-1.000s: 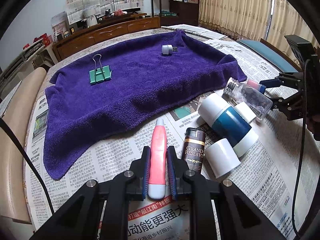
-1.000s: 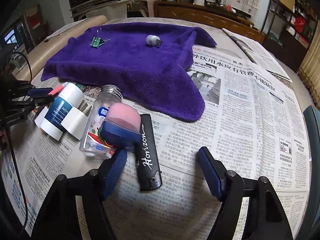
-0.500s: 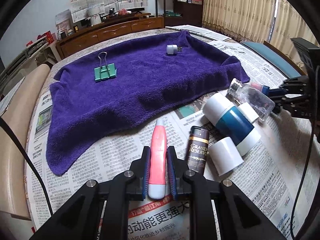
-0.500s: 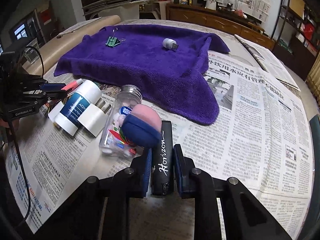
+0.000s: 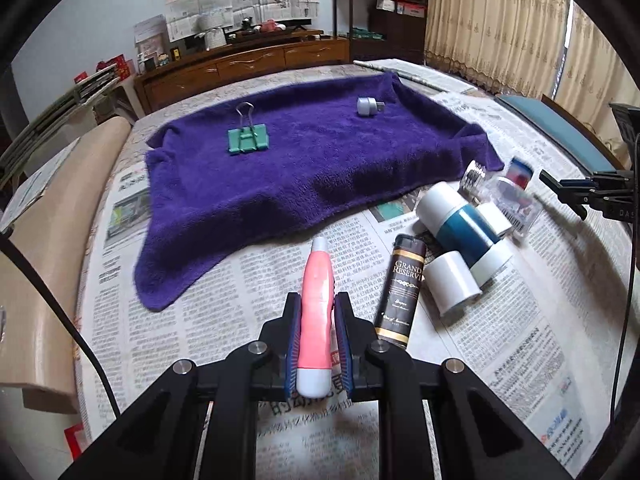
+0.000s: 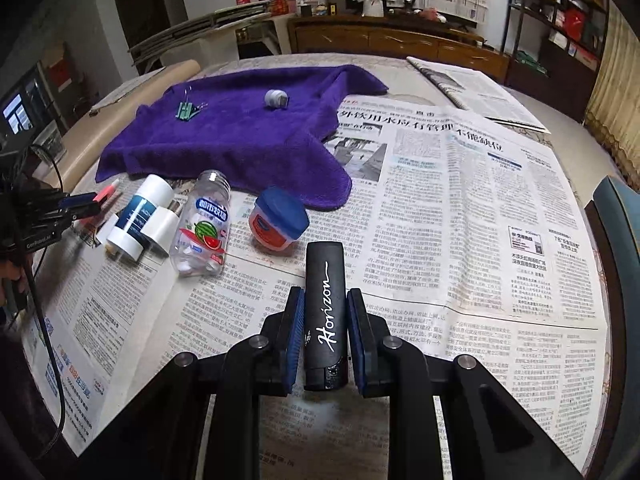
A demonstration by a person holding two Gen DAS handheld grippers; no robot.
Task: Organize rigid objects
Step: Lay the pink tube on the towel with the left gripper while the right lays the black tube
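My left gripper [image 5: 318, 306] is shut on a pink and white pen-shaped tool [image 5: 317, 312], held above the newspaper. In the right wrist view my right gripper [image 6: 325, 302] is shut on a black lighter [image 6: 325, 312] marked "Horizon", lifted off the paper. A purple towel [image 5: 312, 172] lies across the table's far half, carrying a green binder clip [image 5: 247, 139] and a small grey adapter [image 5: 367, 107]. On the newspaper lie a dark "Grand Reserve" lighter [image 5: 402, 292], a white and blue tube [image 5: 464, 232], a clear candy bottle [image 6: 202, 226] and a blue-lidded jar [image 6: 278, 220].
Newspaper sheets [image 6: 460, 208] cover the table around the towel. A white plug adapter [image 5: 454, 284] lies by the tube. A wooden sideboard [image 5: 248, 68] stands behind the table, a blue chair seat [image 5: 560, 132] at the right, and a beige chair back [image 5: 36, 264] at the left.
My right gripper went from open to shut on the black lighter and lifted it away from the jar and bottle. My left gripper rose a little with the pink tool.
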